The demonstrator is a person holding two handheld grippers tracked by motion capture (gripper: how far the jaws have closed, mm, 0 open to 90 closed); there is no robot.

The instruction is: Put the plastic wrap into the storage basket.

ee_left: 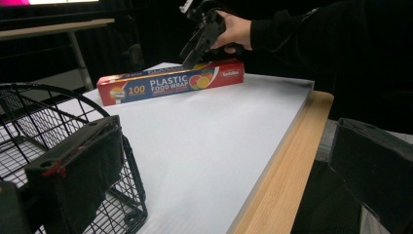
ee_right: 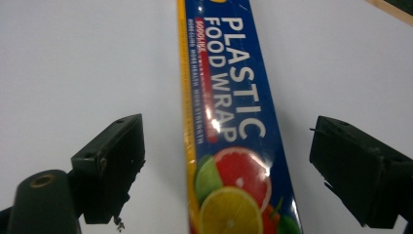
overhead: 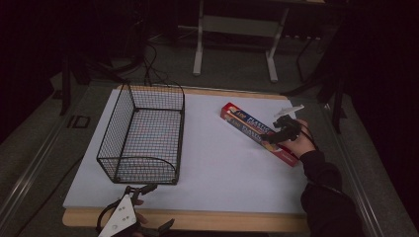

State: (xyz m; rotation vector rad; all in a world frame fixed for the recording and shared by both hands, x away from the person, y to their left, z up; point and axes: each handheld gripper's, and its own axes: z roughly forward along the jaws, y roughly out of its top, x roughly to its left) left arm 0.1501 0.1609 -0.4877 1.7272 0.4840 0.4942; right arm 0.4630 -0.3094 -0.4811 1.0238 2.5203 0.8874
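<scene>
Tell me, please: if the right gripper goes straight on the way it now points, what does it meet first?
Most likely the plastic food wrap box. The right gripper points down at it with open jaws, one on each side and a gap to each. The box would probably pass between them before the white table top.

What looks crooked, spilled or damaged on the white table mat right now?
Nothing looks spilled or damaged. The long red and blue plastic food wrap box lies flat but diagonal on the white mat, not square to its edges. The black wire basket stands upright. The right gripper hovers open over the box.
</scene>
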